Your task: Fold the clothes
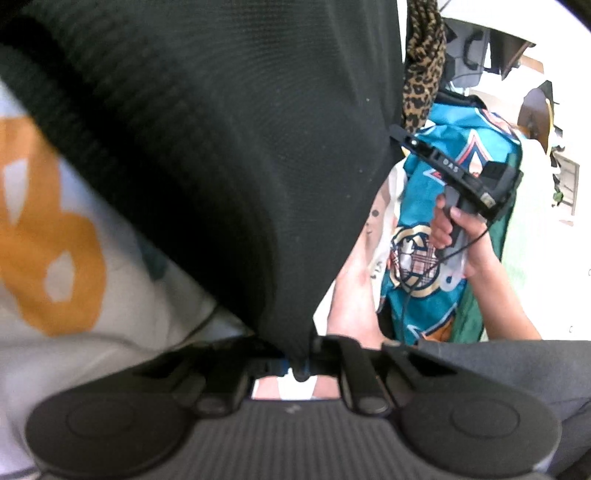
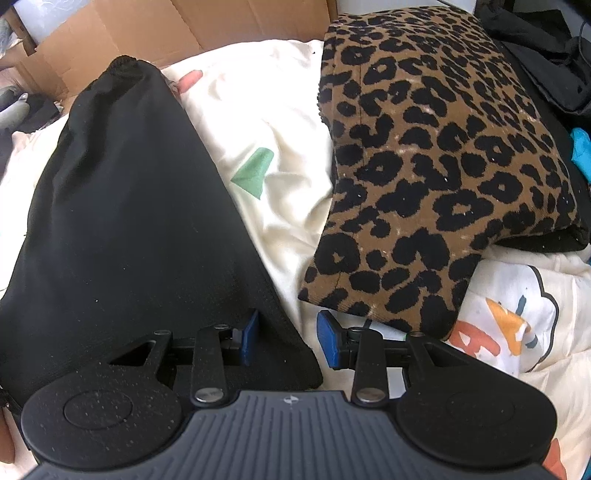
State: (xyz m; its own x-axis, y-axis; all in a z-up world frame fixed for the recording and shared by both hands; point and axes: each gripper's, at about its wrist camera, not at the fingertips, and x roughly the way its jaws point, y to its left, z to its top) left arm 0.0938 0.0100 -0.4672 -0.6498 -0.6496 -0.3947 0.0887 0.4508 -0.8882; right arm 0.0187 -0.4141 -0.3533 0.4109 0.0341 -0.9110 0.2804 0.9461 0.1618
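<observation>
A black garment [image 2: 129, 229] lies across a cream printed bedsheet [image 2: 280, 122], just left of a folded leopard-print garment [image 2: 436, 158]. The left gripper [image 1: 300, 363] is clamped on the black cloth's edge. The right gripper [image 2: 286, 341] hangs over the near corner, blue pads [image 2: 250, 334] apart and pressing nothing. Closing on that corner before lifting should keep the fold's edges level.

Flattened cardboard box [image 2: 155, 33] — behind a cream printed bedsheet [image 2: 280, 122]
</observation>
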